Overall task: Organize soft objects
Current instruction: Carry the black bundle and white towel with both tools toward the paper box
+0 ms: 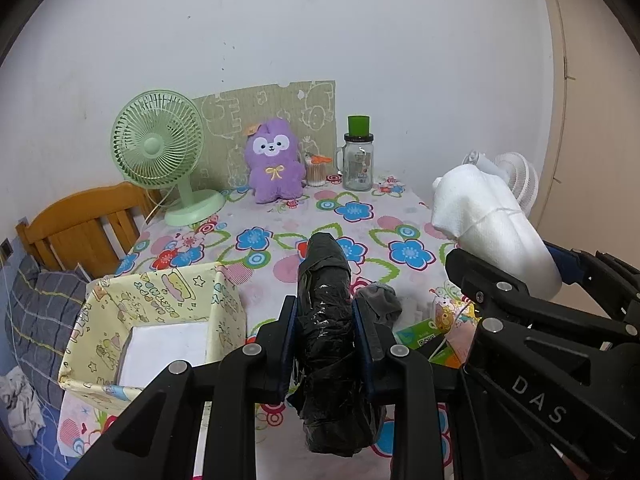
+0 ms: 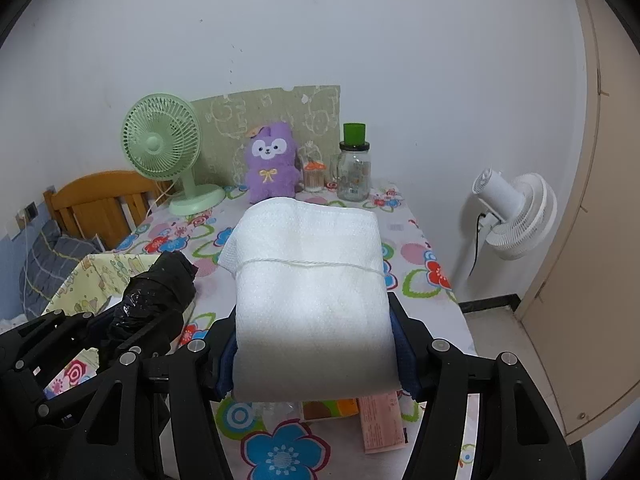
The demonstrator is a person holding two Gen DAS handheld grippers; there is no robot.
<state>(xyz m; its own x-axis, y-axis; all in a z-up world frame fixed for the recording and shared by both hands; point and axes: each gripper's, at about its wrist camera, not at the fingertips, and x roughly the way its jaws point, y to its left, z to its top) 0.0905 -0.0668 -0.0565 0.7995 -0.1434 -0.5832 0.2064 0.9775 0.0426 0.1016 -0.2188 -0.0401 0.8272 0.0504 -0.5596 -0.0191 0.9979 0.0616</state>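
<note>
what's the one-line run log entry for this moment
left tool: shut on black bundle | right tool: shut on white roll | both above table | yellow bin: near left

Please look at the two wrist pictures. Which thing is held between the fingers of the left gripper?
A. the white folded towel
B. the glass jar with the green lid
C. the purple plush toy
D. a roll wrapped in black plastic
D: in the left wrist view the left gripper is closed on the black plastic roll, while the white towel sits in the right gripper.
</note>
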